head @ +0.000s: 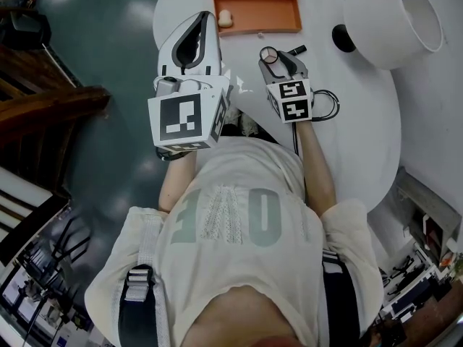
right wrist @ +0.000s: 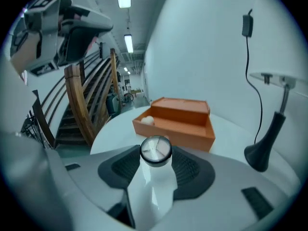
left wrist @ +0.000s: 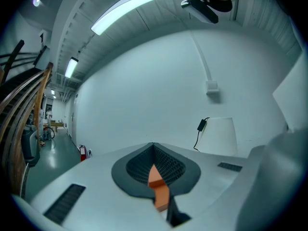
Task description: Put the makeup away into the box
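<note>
— Where's the makeup?
— A small round compact with a black rim and clear lid [right wrist: 155, 150] sits between the pads of the right tongs [head: 277, 56]. Its rim meets a pad on each side, so the tongs are clamped on it. I can't tell whether it rests on the round white worktop [head: 362, 129] or hangs just above it.
— And the box?
— The open orange box [head: 262, 29] stands at the far edge of the worktop, beyond the compact and apart from it. A pale egg-shaped sponge [head: 225, 17] lies in its left corner.
— What about the left hand?
— The left tongs [head: 208, 19] are held over the worktop's left edge, pointing towards the box. Their tips meet with nothing between them. Lower down there is only a thin slit, and a strip of orange shows through it.
— Anything else around?
— A short black stick [head: 296, 50] lies just beside the right tongs. Farther right a big white lampshade [head: 391, 20] stands by its black lamp foot [head: 340, 38], and a black cable [head: 329, 105] loops near the person's right wrist
</note>
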{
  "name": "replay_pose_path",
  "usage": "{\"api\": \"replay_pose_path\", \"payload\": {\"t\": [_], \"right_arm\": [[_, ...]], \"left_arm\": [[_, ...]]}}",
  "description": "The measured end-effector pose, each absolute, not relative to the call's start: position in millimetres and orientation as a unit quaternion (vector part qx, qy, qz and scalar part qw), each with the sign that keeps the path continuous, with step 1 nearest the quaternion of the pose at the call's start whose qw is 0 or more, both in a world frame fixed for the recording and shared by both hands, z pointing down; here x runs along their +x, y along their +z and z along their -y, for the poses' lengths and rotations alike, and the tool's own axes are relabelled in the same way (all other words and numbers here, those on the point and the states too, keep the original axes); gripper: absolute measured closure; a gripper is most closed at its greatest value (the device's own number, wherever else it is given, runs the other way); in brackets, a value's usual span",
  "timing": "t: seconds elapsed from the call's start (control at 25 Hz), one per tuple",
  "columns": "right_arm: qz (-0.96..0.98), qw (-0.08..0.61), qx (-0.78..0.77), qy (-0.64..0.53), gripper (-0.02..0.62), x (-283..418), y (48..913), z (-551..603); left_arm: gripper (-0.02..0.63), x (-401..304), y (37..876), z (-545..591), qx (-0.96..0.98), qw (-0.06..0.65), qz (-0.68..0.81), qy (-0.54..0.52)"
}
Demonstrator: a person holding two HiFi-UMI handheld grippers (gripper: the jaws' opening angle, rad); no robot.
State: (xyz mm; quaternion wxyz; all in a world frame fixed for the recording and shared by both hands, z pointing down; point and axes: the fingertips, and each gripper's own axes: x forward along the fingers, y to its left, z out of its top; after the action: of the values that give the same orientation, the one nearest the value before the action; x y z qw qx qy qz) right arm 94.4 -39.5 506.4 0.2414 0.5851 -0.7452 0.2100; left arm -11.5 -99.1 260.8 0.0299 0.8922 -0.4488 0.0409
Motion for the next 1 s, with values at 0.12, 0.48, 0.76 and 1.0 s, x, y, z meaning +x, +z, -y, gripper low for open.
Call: {"api": "replay_pose_path", "payload": {"t": [0.12,0.48,0.76,1.0], "right_arm": [[0.765,0.175,0.602,0.151,0.383,88.8,431.2,54.7],[0.8,0.037,0.599,0.02,0.385,64.6,259.8,51.7],[0.81,0.04,0.586,0.006,0.385,55.2,243.4,45.3],[0.812,0.092,0.575,0.041,0.385,58.8,283.8,82.5]], "left_arm": [[0.598,-10.4,259.2,97.6,0.892,0.03,0.448,0.039],[0.598,-11.6,249.5,98.2,0.891,0.032,0.452,0.028],[0.598,-15.9,249.3,100.1,0.889,0.033,0.455,0.027],[0.598,-21.0,258.2,107.5,0.883,0.041,0.466,0.031]]}}
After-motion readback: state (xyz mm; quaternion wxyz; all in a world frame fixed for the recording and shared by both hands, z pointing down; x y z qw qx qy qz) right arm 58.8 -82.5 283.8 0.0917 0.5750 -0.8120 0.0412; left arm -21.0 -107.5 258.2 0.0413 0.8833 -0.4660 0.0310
